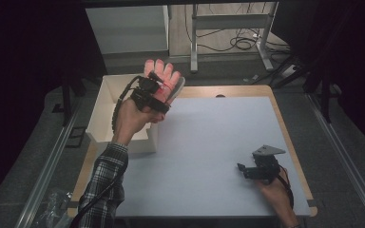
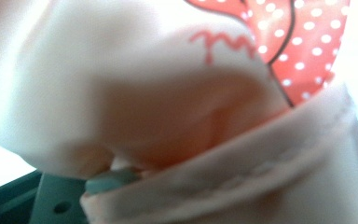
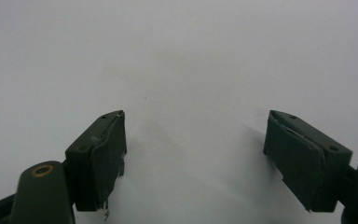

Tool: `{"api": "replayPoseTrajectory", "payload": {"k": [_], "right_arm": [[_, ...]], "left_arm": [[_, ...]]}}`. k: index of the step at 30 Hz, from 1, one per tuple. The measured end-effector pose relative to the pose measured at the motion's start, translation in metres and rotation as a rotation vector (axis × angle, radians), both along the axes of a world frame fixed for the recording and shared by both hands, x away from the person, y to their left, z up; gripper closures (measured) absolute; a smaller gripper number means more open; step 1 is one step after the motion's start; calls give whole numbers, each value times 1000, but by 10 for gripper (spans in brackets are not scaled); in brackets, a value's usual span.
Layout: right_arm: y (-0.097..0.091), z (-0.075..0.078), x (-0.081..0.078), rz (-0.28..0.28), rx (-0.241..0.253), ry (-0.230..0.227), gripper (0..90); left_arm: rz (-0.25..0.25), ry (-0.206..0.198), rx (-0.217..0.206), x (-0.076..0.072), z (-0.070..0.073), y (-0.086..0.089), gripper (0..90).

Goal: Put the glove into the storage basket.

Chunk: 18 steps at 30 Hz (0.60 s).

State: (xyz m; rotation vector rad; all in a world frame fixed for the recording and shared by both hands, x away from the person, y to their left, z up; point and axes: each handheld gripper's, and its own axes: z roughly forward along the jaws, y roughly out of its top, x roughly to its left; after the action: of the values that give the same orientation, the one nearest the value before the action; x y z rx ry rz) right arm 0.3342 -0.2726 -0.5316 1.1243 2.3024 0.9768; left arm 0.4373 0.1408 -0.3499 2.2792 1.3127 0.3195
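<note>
Glove (image 2: 177, 116), red scribble, unreadable

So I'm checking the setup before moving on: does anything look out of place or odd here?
Nothing looks spilled or damaged. The left hand-held gripper holds a pale cloth item with a red polka-dot print raised above the white box. The right hand-held gripper rests open on the bare mat.

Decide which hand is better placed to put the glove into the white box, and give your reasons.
Left. Its claw is shut on the glove, raised beside the box. The right claw rests open on the mat, far from both.
</note>
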Motion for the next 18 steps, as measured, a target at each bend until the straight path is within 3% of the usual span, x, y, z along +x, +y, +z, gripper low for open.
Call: {"api": "replayPoseTrajectory", "payload": {"k": [9,18], "right_arm": [[0,0,0,0,0,0,211],[0,0,0,-1,0,0,211]], "left_arm": [[133,-5,16,3,-3,47,352],[216,15,32,10,-28,79,342]]}}
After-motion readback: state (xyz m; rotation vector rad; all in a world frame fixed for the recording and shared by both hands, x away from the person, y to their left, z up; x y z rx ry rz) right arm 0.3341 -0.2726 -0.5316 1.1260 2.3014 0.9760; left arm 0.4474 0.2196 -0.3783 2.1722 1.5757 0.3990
